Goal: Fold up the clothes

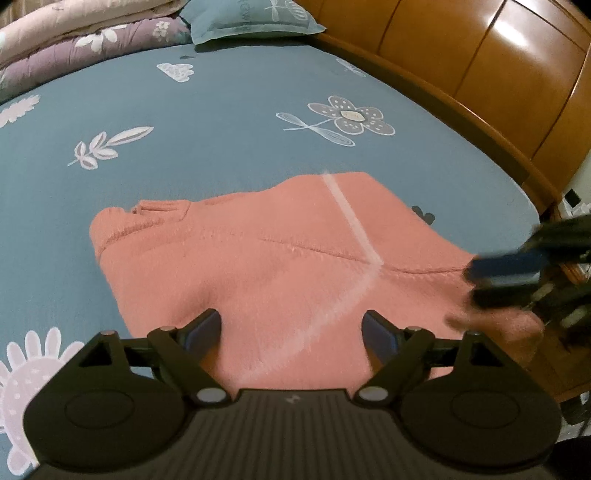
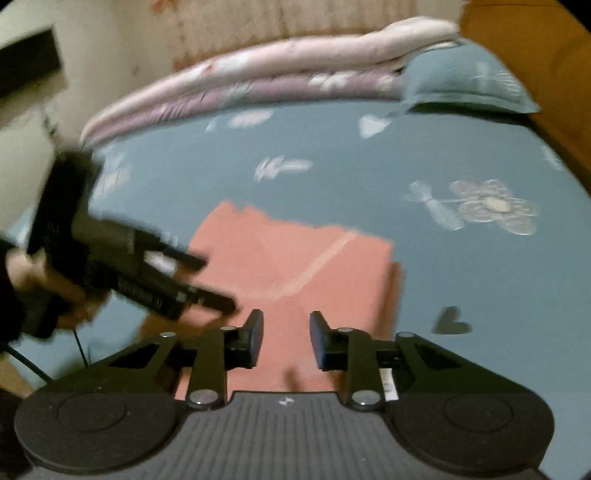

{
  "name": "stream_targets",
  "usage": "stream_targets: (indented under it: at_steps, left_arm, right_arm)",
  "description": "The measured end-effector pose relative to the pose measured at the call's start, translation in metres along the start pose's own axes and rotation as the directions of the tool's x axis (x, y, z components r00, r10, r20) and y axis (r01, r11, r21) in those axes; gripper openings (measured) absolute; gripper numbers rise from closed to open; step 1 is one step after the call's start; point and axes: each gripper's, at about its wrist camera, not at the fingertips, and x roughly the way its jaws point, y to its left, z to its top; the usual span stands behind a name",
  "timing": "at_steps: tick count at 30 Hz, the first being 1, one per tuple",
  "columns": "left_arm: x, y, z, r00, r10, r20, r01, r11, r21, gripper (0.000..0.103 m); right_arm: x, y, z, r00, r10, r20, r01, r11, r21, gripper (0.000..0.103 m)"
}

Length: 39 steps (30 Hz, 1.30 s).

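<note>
A salmon-pink fleecy garment [image 1: 266,258] lies folded on the blue-grey bed sheet printed with white leaves and flowers [image 1: 207,114], close to the near edge of the bed and towards the side where the glossy brown wooden headboard [image 1: 491,70] runs. A pale stripe [image 1: 351,218] crosses the garment's top layer and bends at a seam. A ribbed cuff or hem sticks out at its left end in the left wrist view.

The left gripper [image 1: 291,332] hangs over the near part of the garment with its black, blue-padded jaws spread wide; the fabric shows between them, but the pads press on nothing. The right gripper [image 2: 286,339] is also above the garment's near edge, its jaws set much closer together yet with a clear gap, and the pink cloth seen through that gap lies below rather than pinched. In the right wrist view a person's hand [image 2: 48,284] holds the left gripper, blurred, at the garment's left side.

At the far edge of the bed a folded mauve and pale pink quilt with white flowers [image 1: 88,40] is stacked beside a blue-grey pillow [image 1: 247,18] near the headboard corner.
</note>
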Motion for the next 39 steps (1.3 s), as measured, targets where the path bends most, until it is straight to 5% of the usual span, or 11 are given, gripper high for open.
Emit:
stream_targets:
  at_steps: [2, 7, 10, 13, 16, 20, 28, 33, 39]
  left_arm:
    - [-0.001, 0.002, -0.001, 1.0, -0.005, 0.011, 0.005, 1.0, -0.012, 0.084]
    - [0.004, 0.007, 0.004, 1.0, -0.009, 0.022, 0.01, 0.999, -0.034, 0.086]
    - [0.011, 0.006, 0.015, 1.0, 0.02, 0.02, -0.02, 0.999, -0.028, 0.086]
    - [0.004, 0.001, 0.02, 0.999, 0.022, 0.032, -0.021, 0.999, -0.031, 0.086]
    - [-0.007, -0.006, 0.021, 0.999, 0.036, 0.038, -0.035, 0.999, -0.013, 0.086]
    - [-0.021, -0.015, 0.012, 0.998, 0.048, 0.042, -0.049, 0.998, 0.025, 0.088]
    - [-0.022, -0.005, 0.003, 0.999, 0.033, -0.009, -0.032, 0.999, 0.021, 0.088]
    - [-0.05, 0.003, -0.002, 0.994, 0.104, 0.041, -0.106, 0.993, 0.044, 0.089]
    - [-0.066, 0.026, -0.034, 0.987, 0.161, 0.008, -0.161, 0.987, 0.01, 0.089]
  right_arm:
    - [0.021, -0.004, -0.02, 0.995, -0.055, -0.08, 0.053, 0.998, -0.018, 0.016]
    - [0.011, -0.012, -0.039, 0.995, -0.042, -0.089, 0.046, 0.998, 0.051, 0.016]
    - [-0.005, 0.003, -0.033, 0.996, -0.062, -0.061, 0.062, 0.998, 0.011, 0.019]
    - [-0.02, 0.016, -0.027, 0.999, 0.009, -0.041, -0.009, 1.0, 0.001, 0.022]
    - [-0.015, 0.03, -0.037, 0.993, 0.056, -0.103, -0.059, 0.998, -0.025, 0.028]
    - [0.005, 0.031, -0.049, 0.983, -0.01, -0.186, 0.008, 1.0, -0.01, 0.03]
    - [-0.006, 0.038, -0.029, 0.99, -0.054, -0.132, 0.055, 0.998, 0.008, 0.035]
    - [-0.006, 0.039, -0.002, 0.992, -0.107, -0.064, 0.106, 0.994, -0.018, 0.04]
    - [0.012, 0.033, 0.021, 0.977, -0.212, -0.025, 0.211, 0.977, -0.041, 0.04]
